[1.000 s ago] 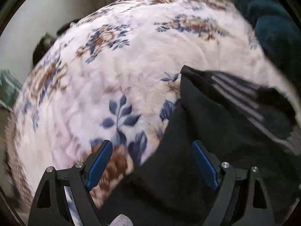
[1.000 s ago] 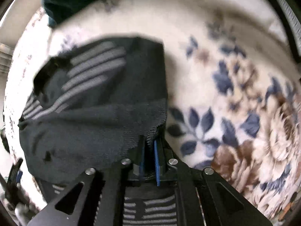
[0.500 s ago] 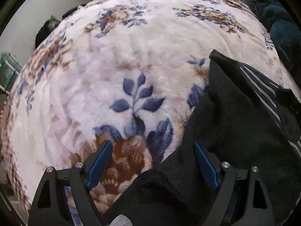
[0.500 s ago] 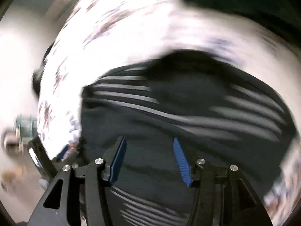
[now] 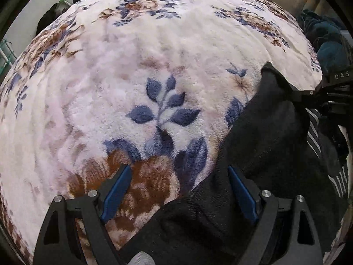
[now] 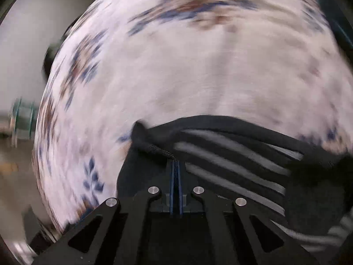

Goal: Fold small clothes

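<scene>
Right claw (image 6: 175, 167) swung over, now clamped on garment (image 6: 231, 159) hem; stripes there only. Left claw (image 5: 178, 190) apart.

A bedroom at home.
A plush floral blanket (image 5: 154, 84) covers the bed, with a heap of teal clothes (image 5: 326, 42) at its edge.

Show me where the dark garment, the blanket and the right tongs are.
garment (image 5: 264, 137), left wrist view, plain black middle.
blanket (image 5: 132, 70), left wrist view, bare pale part.
right tongs (image 6: 175, 165), right wrist view, tips shut on a garment fold.
</scene>
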### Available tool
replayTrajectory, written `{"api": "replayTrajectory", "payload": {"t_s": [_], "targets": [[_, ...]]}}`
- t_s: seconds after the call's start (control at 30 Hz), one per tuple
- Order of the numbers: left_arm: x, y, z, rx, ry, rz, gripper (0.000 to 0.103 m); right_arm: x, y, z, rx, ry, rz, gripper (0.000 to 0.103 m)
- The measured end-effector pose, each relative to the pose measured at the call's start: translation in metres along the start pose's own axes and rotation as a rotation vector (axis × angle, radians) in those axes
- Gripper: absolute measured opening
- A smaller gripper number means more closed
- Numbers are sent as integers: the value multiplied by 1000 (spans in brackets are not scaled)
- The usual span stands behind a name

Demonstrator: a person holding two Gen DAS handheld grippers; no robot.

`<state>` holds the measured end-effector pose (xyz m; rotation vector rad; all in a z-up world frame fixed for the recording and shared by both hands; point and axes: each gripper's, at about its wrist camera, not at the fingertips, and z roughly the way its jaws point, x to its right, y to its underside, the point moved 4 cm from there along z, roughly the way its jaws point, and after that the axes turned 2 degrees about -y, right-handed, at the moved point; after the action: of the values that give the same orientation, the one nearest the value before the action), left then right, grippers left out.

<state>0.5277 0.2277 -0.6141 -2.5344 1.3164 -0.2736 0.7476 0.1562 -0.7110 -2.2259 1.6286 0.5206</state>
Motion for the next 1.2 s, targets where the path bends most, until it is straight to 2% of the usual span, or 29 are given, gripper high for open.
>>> {"api": "replayTrajectory", "payload": {"t_s": [0.07,0.13,0.17,0.23,0.27,0.3,0.33,0.37,0.43,0.47,0.5,0.53,0.57,0.63,0.67,0.73,0.77,0.8,0.83,0.87,0.9,0.93,0.97,1.0,1.03,1.07,1.1,1.2], "targets": [[0,1,-2,-1,3,3,89,11,-3,2,-28,4,66,3],[0,1,-4,-4,5,8,89,10,-4,1,-47,51,68,4],[-1,1,-4,-5,7,8,89,6,-7,-2,-53,94,50,12],[-1,1,-4,-7,12,10,89,-12,-12,-15,4,89,-6,18],[-1,1,-4,-5,10,9,89,-26,-15,-18,31,86,-55,29],[-1,1,-4,-4,10,10,89,-37,-16,-19,41,96,-99,46],[0,1,-4,-3,9,13,89,-49,-18,-17,43,108,-149,52],[0,2,-4,-1,7,16,89,-66,-19,-8,24,120,-221,54],[0,3,-4,-2,7,13,89,-84,-20,15,-46,195,-323,54],[0,4,-4,-2,6,11,89,-91,-20,28,-64,269,-392,53],[0,4,-4,-2,7,9,89,-94,-22,37,-70,313,-427,44],[1,4,-4,-2,11,6,89,-92,-26,44,-74,342,-424,27],[1,4,-3,-3,15,5,89,-84,-33,45,-75,339,-358,11],[0,3,-2,-8,21,1,89,-53,-56,31,-26,263,-95,6],[-1,3,-2,-9,26,-2,89,-42,-61,24,-3,243,-25,0],[-2,3,-3,-11,32,-3,89,-17,-72,6,27,125,152,0],[-3,3,-3,-11,36,-6,89,-13,-75,0,8,44,191,1],[-4,3,-4,-13,39,-8,89,-15,-75,-2,-16,17,180,3],[-5,3,-5,-14,42,-10,89,-20,-74,-4,-38,10,148,7],[-6,4,-6,-14,43,-11,89,-32,-70,-7,-59,5,61,20],[-6,4,-8,-13,44,-13,89,-43,-65,-6,-79,13,-11,39],[-6,5,-9,-11,43,-13,89,-56,-58,-1,-109,29,-90,46],[-6,6,-10,-9,42,-11,89,-62,-53,3,-123,78,-147,50],[-6,7,-10,-9,41,-8,89,-66,-51,9,-132,137,-208,49],[-6,7,-10,-9,39,-3,89,-68,-47,14,-129,179,-248,44],[-5,8,-9,-10,39,-2,89,-65,-45,21,-134,206,-250,9],[-6,8,-9,-10,40,-2,89,-55,-46,25,-136,190,-182,3],[-6,9,-9,-9,44,-2,89,-19,-57,15,-72,73,87,2]]}}
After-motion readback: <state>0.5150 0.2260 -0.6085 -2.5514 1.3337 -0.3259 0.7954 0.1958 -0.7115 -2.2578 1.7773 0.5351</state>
